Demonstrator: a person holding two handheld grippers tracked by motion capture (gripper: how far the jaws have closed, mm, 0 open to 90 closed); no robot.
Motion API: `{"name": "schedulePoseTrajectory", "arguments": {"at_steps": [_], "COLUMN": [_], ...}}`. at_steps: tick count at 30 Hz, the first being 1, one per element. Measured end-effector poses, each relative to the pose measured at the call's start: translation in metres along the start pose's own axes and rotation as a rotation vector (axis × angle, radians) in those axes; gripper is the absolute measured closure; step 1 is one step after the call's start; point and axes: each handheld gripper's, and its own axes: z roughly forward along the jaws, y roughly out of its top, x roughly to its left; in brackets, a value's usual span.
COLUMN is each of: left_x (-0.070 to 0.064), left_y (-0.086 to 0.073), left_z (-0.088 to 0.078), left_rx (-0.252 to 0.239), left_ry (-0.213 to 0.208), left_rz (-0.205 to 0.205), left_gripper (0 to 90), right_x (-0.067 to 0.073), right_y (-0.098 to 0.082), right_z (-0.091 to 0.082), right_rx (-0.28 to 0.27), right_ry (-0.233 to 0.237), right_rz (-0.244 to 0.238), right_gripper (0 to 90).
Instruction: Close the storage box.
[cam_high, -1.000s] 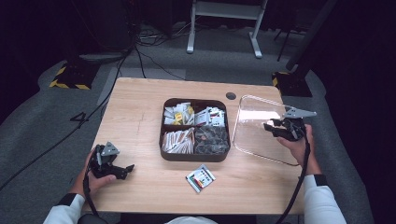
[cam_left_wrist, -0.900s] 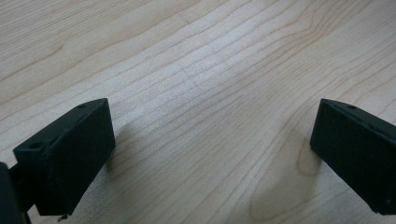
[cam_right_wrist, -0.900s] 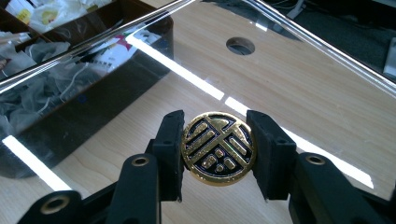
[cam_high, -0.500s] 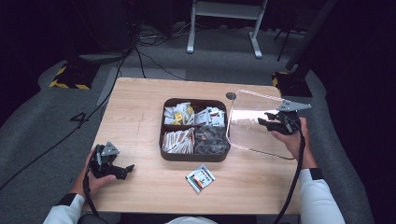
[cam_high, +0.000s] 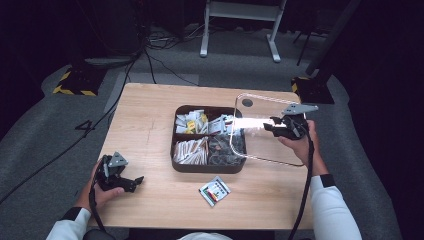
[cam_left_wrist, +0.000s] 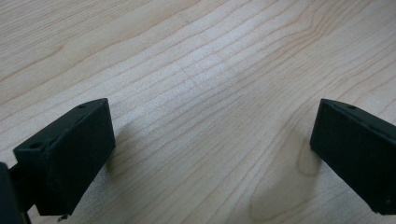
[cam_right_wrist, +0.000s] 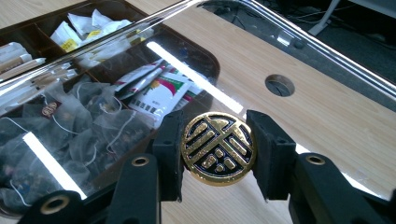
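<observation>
A clear plastic lid (cam_high: 265, 142) with a round gold-and-black knob (cam_right_wrist: 218, 148) hangs tilted above the table's right half. Its left edge overlaps the right compartments of the dark brown divided box (cam_high: 200, 167). My right gripper (cam_high: 278, 127) is shut on that knob, and in the right gripper view both pads (cam_right_wrist: 170, 144) press the knob's sides. The box holds tea bags and sachets (cam_right_wrist: 161, 91). My left gripper (cam_high: 131, 182) rests open at the table's front left, with bare wood between its jaws (cam_left_wrist: 212, 154).
A single colourful sachet (cam_high: 214, 190) lies on the wooden table (cam_high: 150, 115) in front of the box. A round cable hole (cam_high: 247, 102) sits behind the lid. Beyond the table are dark floor, cables and a white stand (cam_high: 240, 20).
My right gripper has carried the lid leftward and a little upward, from beside the box to overlapping its right side. The left gripper has stayed where it was.
</observation>
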Motion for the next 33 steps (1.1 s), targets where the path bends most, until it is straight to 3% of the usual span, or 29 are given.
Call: {"name": "schedulePoseTrajectory", "arguments": {"at_steps": [33], "left_x": [0.000], "left_y": [0.000], "left_z": [0.000], "left_rx": [-0.001], "left_ry": [0.000], "left_rz": [0.000], "left_gripper": [0.2], "right_x": [0.058], "right_y": [0.037], "right_z": [0.064], "right_rx": [0.044], "right_ry": [0.104], "right_rz": [-0.067], "right_gripper": [59.0]}}
